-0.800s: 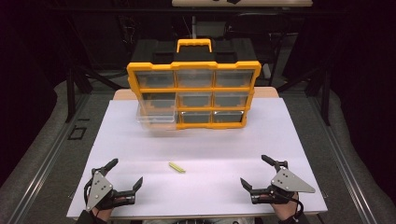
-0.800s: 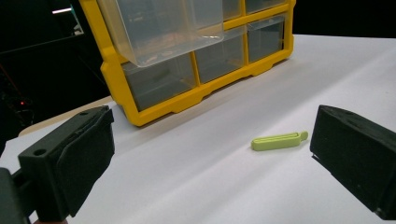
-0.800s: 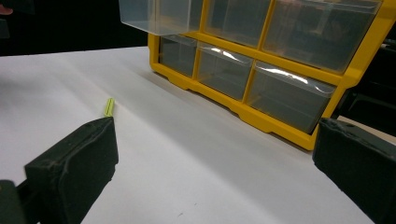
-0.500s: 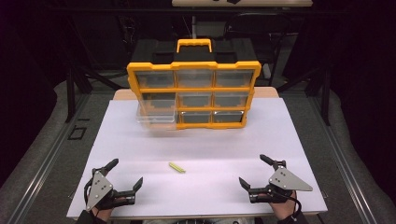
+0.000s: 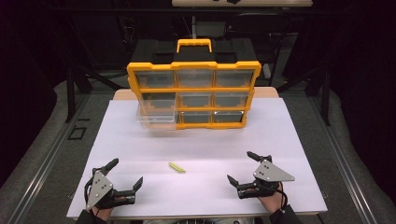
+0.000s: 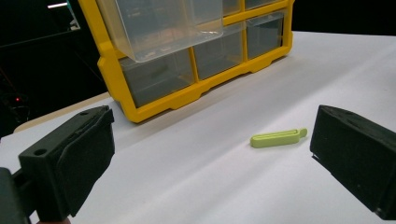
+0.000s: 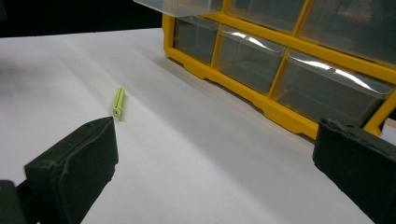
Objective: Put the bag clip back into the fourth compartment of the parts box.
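A small yellow-green plastic piece (image 5: 176, 167) lies flat on the white table (image 5: 299, 140), between my two grippers. My left gripper (image 5: 127, 171) rests near the front left edge, open and holding nothing. In the left gripper view the piece (image 6: 279, 137) lies just ahead of the right-hand jaw. My right gripper (image 5: 240, 166) sits at the front right, also open with nothing in it. In the right gripper view the piece (image 7: 118, 103) lies beyond the left-hand jaw. A yellow organizer (image 5: 194, 84) with clear drawers stands upright at the back.
One clear drawer (image 5: 156, 116) at the organizer's lower left is pulled out over the table, also visible as the drawer (image 6: 159, 28) in the left gripper view. A black case (image 5: 154, 51) stands behind the organizer. Dark floor surrounds the table.
My right gripper has shifted a little to the left, toward the small piece. The left gripper and the piece have not moved.
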